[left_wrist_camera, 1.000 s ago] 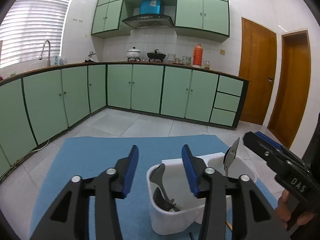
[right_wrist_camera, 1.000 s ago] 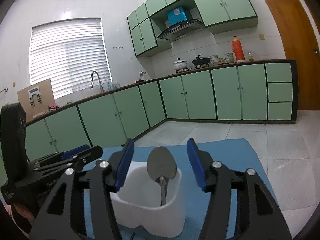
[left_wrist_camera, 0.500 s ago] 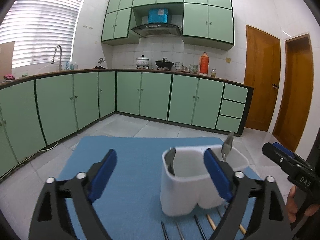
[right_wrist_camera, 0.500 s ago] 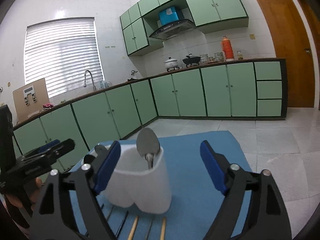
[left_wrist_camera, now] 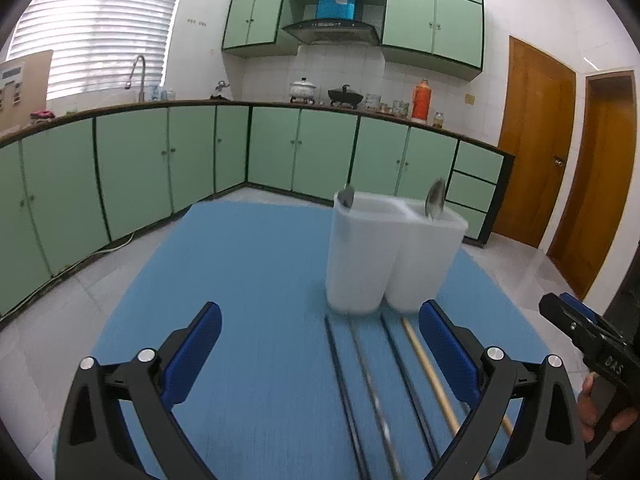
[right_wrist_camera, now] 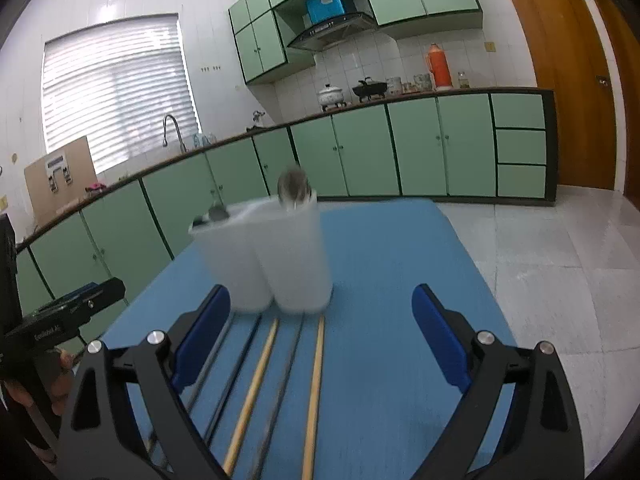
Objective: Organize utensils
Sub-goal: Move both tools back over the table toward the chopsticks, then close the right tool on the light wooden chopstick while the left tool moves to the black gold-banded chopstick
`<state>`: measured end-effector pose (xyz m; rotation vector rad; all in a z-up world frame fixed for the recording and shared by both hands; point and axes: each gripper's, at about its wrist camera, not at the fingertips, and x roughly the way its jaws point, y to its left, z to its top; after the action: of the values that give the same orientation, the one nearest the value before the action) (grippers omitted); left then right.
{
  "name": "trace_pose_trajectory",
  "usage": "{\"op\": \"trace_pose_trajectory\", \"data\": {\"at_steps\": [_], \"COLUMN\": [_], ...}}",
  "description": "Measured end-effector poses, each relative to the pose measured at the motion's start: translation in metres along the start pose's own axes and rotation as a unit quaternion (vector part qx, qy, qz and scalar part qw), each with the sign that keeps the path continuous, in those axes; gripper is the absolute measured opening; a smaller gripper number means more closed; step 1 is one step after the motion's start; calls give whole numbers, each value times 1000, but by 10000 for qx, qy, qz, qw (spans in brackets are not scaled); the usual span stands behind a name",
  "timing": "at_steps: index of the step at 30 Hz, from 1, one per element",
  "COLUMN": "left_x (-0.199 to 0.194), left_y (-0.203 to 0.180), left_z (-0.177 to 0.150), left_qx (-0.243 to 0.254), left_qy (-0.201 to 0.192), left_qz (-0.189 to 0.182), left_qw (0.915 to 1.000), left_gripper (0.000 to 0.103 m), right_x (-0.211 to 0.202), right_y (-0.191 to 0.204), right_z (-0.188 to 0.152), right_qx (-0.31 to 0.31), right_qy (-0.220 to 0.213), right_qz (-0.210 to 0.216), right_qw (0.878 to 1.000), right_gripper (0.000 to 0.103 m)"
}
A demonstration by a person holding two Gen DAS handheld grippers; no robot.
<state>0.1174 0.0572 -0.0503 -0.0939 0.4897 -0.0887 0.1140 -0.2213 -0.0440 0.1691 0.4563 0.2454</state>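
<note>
Left claw [left_wrist_camera: 320, 344], lower frame: spread, empty. Centre-right, the white holder [left_wrist_camera: 384, 256] stands on the blue mat [left_wrist_camera: 248, 280]; a dark utensil [left_wrist_camera: 345, 197] sits in its left compartment, a spoon [left_wrist_camera: 434, 200] in its right. Judged part done. Chopsticks [left_wrist_camera: 424, 364], dark, metal and wooden, lie loose below the holder. Right claw [right_wrist_camera: 320, 332]: spread, empty. Versus a second ago, both claws have pulled back from the holder and opened wider, bringing the chopsticks into view.

White-tiled kitchen walls [left_wrist_camera: 532, 12]; pale green base cabinets [left_wrist_camera: 304, 148] under dark countertop; matching wall cabinets [left_wrist_camera: 432, 20]; slatted window blind [right_wrist_camera: 116, 92], bright daylight; brown wooden doors [left_wrist_camera: 536, 136]; glossy grey floor tiles [right_wrist_camera: 560, 248].
</note>
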Motion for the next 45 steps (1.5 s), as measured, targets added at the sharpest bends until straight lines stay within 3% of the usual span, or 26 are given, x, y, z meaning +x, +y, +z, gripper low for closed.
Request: {"op": "trace_pose_trajectory", "data": {"at_steps": [8, 18, 28, 45], "left_x": [-29, -54, -61, -67], "left_y": [8, 7, -3, -1], "left_z": [-48, -87, -102, -112], "left_qx": [-225, -243, -22, 9], "left_qy": [114, 104, 196, 284], "left_qz": [324, 570, 598, 653], "left_qw": [9992, 9980, 9980, 9975], "left_gripper": [97, 90, 80, 79], "right_x": [-35, -55, -62, -67], "right_y": [7, 8, 11, 18], "right_z": [-55, -99, -118, -126], "right_qx": [-192, -348, -415, -609], "right_qy": [236, 447, 530, 548], "right_qz": [-223, -407, -319, -338], "right_qw": [9993, 9976, 9972, 9961], "right_gripper": [88, 66, 46, 24]}}
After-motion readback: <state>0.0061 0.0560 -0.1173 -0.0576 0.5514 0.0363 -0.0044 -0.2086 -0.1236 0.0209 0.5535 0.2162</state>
